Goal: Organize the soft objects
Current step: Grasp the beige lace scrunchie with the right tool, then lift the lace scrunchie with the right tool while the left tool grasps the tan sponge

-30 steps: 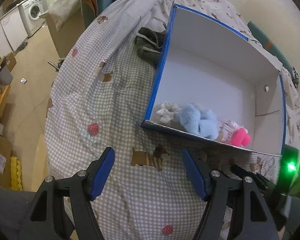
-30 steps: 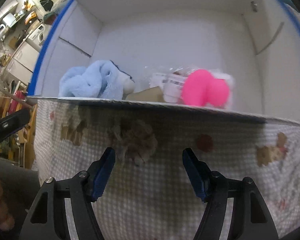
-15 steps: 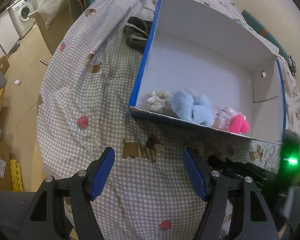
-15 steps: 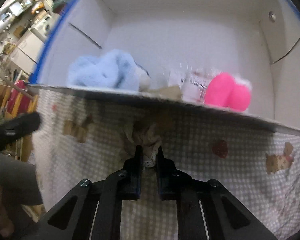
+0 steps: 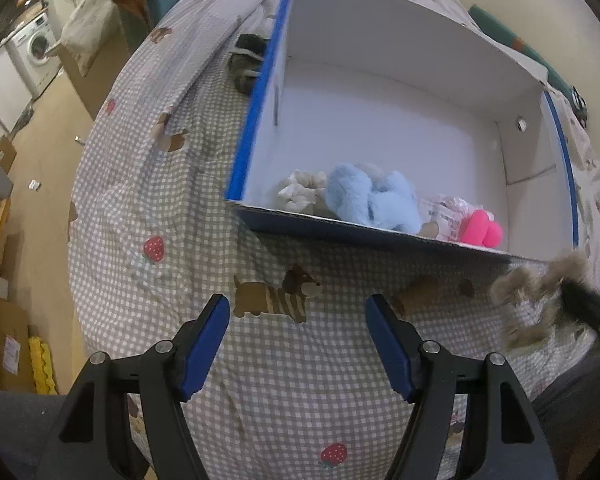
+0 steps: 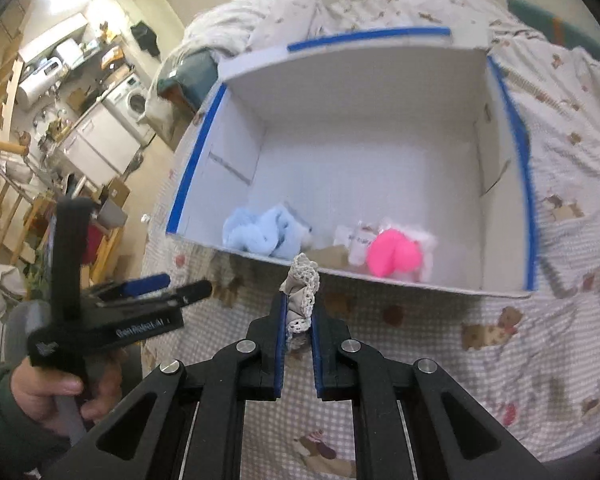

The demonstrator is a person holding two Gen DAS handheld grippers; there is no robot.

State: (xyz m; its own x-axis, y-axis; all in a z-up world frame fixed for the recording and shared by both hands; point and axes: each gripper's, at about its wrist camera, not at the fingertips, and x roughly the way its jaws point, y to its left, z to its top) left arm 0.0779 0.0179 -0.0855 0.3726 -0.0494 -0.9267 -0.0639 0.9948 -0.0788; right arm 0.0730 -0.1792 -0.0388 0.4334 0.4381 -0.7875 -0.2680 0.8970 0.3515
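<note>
A white box with blue edges (image 5: 256,128) (image 6: 196,152) lies on the checked bedspread. It holds a light blue plush (image 5: 374,198) (image 6: 264,232), a cream fabric piece (image 5: 302,190), a wrapped packet (image 5: 444,216) (image 6: 358,240) and a pink soft toy (image 5: 480,232) (image 6: 394,254). My right gripper (image 6: 299,312) is shut on a beige lace scrunchie (image 6: 302,292), held above the bedspread in front of the box; it shows at the right of the left wrist view (image 5: 532,300). My left gripper (image 5: 298,340) is open and empty over the bedspread; it also shows in the right wrist view (image 6: 160,284).
A dark grey garment (image 5: 246,62) lies on the bed to the left of the box. The bedspread (image 5: 160,200) drops off at the left to a floor with cardboard boxes and a washing machine (image 5: 38,46). Pillows and bedding (image 6: 260,20) lie behind the box.
My right gripper closed on the beige scrunchie on the bedspread and has lifted it up, tilting back from the box. My left gripper stayed open and shifted slightly.
</note>
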